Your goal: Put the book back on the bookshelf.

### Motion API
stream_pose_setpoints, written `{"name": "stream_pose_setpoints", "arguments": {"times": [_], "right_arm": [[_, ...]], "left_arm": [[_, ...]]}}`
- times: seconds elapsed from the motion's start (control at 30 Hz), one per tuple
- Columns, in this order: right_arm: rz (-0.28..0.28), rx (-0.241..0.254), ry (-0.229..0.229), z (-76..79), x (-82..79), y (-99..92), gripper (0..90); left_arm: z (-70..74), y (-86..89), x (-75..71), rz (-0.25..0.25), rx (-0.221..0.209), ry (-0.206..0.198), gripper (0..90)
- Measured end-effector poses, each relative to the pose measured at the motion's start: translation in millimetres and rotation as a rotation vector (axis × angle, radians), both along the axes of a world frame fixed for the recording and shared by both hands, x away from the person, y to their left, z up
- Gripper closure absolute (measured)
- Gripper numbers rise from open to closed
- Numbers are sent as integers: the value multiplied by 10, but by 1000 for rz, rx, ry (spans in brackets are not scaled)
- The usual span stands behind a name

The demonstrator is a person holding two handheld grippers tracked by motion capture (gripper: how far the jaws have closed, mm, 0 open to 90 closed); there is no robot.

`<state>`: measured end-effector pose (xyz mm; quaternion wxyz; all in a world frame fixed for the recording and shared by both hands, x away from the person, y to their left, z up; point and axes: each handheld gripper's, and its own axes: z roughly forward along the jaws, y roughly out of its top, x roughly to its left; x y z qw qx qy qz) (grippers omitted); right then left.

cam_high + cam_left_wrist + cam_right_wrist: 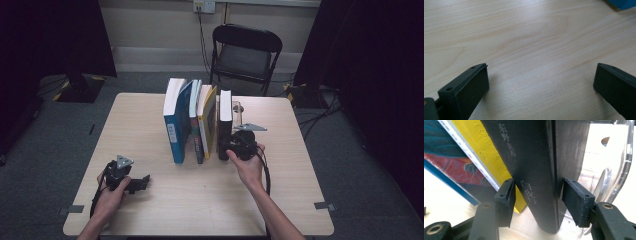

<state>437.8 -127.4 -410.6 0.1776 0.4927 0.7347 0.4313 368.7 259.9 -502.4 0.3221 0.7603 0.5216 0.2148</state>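
Right gripper (537, 200): jaws set around the spine of the black book (536, 170), one pad on each cover near the book's lower end. Both pads appear to sit against the covers, so the book reads as gripped at a middling width. In the high view this gripper (226, 149) is held level at the near end of the book row, the person's right hand (248, 162) behind it and its cable trailing along the forearm.

Black book: upright on the table, spine facing the person, pale lettering running down the spine. It is the right-hand end of the row (225, 125). Just beside it on its left stands a yellow book (486, 152), tilted toward it. On its right side is a clear plastic bookend (614, 170), close against the cover.

Rest of row, going left: a book with a red and teal cover (451, 162), then a blue book (176, 125), the largest, at the left end.

Left gripper (131, 183): resting low on the wooden table (150, 115) near the front left corner, well apart from the books. Its jaws stand wide with nothing between them; the left gripper view shows bare tabletop (529, 50) between the pads.

Beyond the table: a black folding chair (245, 55).
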Motion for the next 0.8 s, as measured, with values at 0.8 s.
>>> {"name": "stream_pose_setpoints", "arguments": {"times": [0.8], "right_arm": [[139, 44, -79, 173, -413, -468, 205]], "left_arm": [[-1, 5, -31, 4, -3, -1, 0]]}}
